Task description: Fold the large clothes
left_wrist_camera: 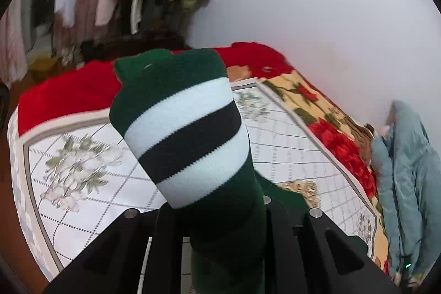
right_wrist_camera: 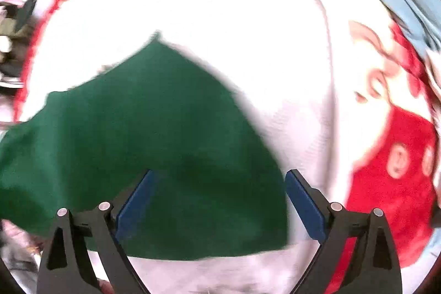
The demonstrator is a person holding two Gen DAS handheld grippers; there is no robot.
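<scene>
Left tongs: mine, clamped tight on the striped sleeve of the green sweater, lifted above the bed.
Right tongs: spread wide, holding nothing, above the sweater's body.
Progress: early; no finished fold visible.
Containers: none seen.

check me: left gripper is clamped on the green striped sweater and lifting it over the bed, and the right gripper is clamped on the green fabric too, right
Not quite. The right gripper is open: in the right wrist view its blue pads stand wide apart above the green fabric, pressing on nothing. The rest holds: in the left wrist view the left gripper is shut on the green striped sweater, held up over the bed.
</scene>
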